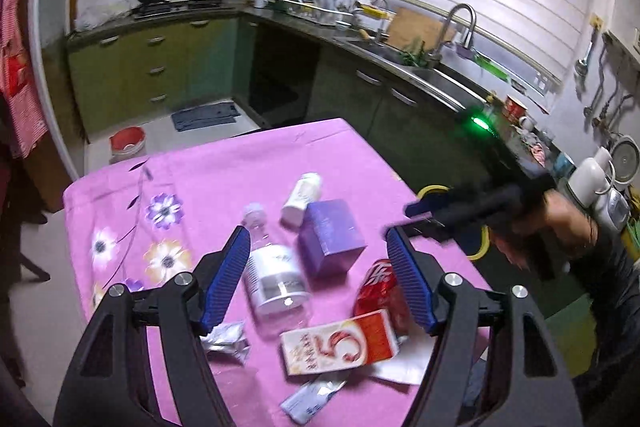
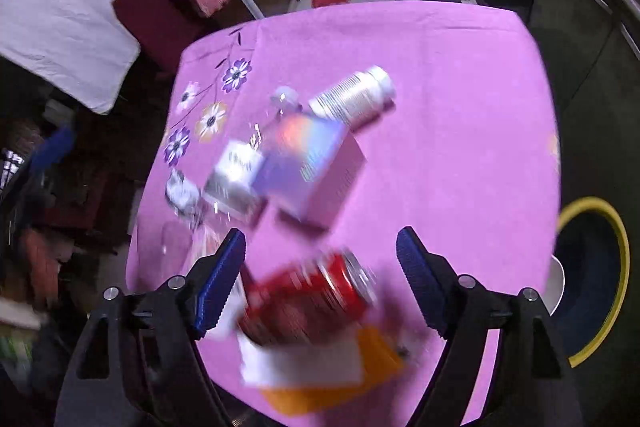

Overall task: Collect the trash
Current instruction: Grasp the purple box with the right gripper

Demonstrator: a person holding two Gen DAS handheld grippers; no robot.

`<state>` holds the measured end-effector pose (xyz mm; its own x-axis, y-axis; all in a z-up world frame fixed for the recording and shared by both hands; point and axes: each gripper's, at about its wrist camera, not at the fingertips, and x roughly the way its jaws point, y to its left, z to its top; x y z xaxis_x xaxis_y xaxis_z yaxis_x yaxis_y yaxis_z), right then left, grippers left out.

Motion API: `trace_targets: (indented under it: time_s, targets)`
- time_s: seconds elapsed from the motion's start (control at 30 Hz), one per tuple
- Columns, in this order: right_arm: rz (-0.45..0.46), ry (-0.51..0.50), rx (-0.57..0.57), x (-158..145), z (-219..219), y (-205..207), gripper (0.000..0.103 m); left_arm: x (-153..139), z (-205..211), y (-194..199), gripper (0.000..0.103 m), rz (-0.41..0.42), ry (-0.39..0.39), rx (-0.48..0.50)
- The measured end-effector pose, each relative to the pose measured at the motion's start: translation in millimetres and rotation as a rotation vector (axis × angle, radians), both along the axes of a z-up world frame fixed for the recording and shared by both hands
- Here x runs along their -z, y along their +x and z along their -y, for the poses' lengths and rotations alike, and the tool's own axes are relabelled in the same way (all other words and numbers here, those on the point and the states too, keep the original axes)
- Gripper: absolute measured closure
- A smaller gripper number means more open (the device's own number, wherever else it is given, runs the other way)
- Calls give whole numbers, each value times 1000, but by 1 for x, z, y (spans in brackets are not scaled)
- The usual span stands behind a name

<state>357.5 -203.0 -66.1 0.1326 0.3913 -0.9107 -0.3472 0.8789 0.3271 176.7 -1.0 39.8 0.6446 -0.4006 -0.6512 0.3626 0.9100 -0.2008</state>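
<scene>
Trash lies on a pink flowered tablecloth [image 1: 224,163]: a clear plastic bottle [image 1: 272,267], a small white bottle [image 1: 302,197], a purple box [image 1: 330,237], a crushed red can [image 1: 380,291], a red-and-white carton [image 1: 340,345] and foil wrappers [image 1: 226,341]. My left gripper [image 1: 320,279] is open above the bottle and can. My right gripper [image 2: 320,279] is open and hovers over the red can [image 2: 316,299], with the purple box [image 2: 308,167] and white bottle [image 2: 356,101] beyond. The right gripper also shows blurred in the left wrist view [image 1: 436,215].
A bin with a yellow rim [image 2: 592,279] stands by the table's right edge. Green kitchen cabinets [image 1: 160,67] and a sink [image 1: 440,71] are behind the table. A red bucket [image 1: 128,141] sits on the floor. The right wrist view is motion-blurred.
</scene>
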Motion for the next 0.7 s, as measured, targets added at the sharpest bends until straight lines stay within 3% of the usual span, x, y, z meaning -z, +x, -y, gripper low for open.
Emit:
trace_targets:
  time_s: [0.27,0.47,0.63,0.7]
  targets:
    - [-127,-170,66,32,-36,33,26,10,-16,-16,31,26,19,11]
    - [-174,-227,102,46,-44,48,26,19,-21,-20,30,37,14,21]
    - [-213,-292,82,57,-53,52,30,25,-20,-22,30,32,16,38]
    - [-214,-300,72,60,-55,50,39,25,-19,-23,29,35,20,39]
